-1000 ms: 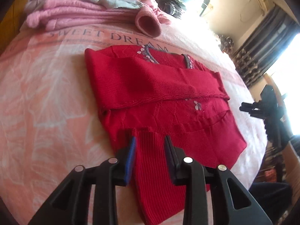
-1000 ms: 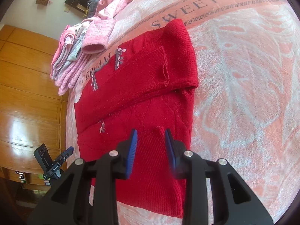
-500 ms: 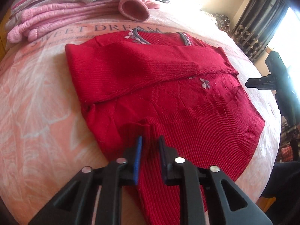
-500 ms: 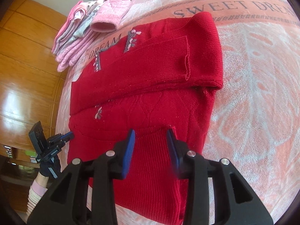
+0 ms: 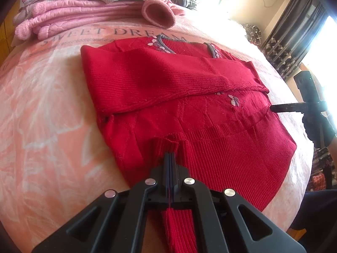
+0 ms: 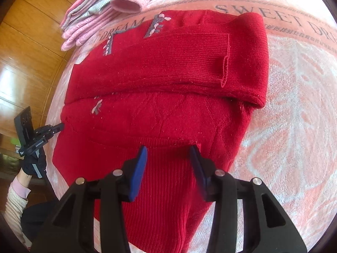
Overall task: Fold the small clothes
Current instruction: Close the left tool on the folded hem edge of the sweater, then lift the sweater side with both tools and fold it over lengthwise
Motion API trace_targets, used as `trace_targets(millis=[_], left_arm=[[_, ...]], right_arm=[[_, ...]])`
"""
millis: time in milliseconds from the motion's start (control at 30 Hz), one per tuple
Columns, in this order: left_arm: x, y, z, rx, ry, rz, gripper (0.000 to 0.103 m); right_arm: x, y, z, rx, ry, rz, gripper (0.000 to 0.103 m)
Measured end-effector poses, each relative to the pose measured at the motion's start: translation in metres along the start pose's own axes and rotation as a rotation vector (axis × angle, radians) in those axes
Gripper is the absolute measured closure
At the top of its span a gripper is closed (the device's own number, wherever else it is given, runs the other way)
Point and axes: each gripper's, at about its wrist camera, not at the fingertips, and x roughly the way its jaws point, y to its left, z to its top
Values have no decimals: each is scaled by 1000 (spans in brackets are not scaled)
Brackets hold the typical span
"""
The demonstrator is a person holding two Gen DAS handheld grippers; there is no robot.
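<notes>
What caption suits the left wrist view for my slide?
Left tongs shut on the red knitted sweater's ribbed hem, pink blanket beneath.

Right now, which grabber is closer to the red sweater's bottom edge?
Left. The left gripper is shut on the red sweater's hem; the right gripper is open just above it.

Your left black two-finger claw (image 5: 170, 158) was pressed fully together, its blue-lined fingers (image 5: 166, 164) pinching a ribbed fold of red knit between them, pointing low and forward. Your right black claw (image 6: 168, 160) stood spread wide, its blue pads (image 6: 139, 168) well apart and nothing gripped between them. In the right wrist view, your left hand in a dark glove (image 6: 34, 164) gripped its handle, a pale ribbed sleeve (image 6: 14, 198) at the wrist.
</notes>
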Motion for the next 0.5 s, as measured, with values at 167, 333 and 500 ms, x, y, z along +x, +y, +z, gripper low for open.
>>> trace_targets(millis=[167, 333, 500], left_arm=[[2, 0, 0, 3, 1, 20, 93], [6, -1, 1, -11, 8, 17, 89], [5, -7, 0, 3, -1, 58, 94]], right_arm=[[-6, 4, 2, -39, -14, -67, 51], [7, 1, -4, -56, 20, -70, 51], [5, 18, -7, -159, 19, -127, 84]])
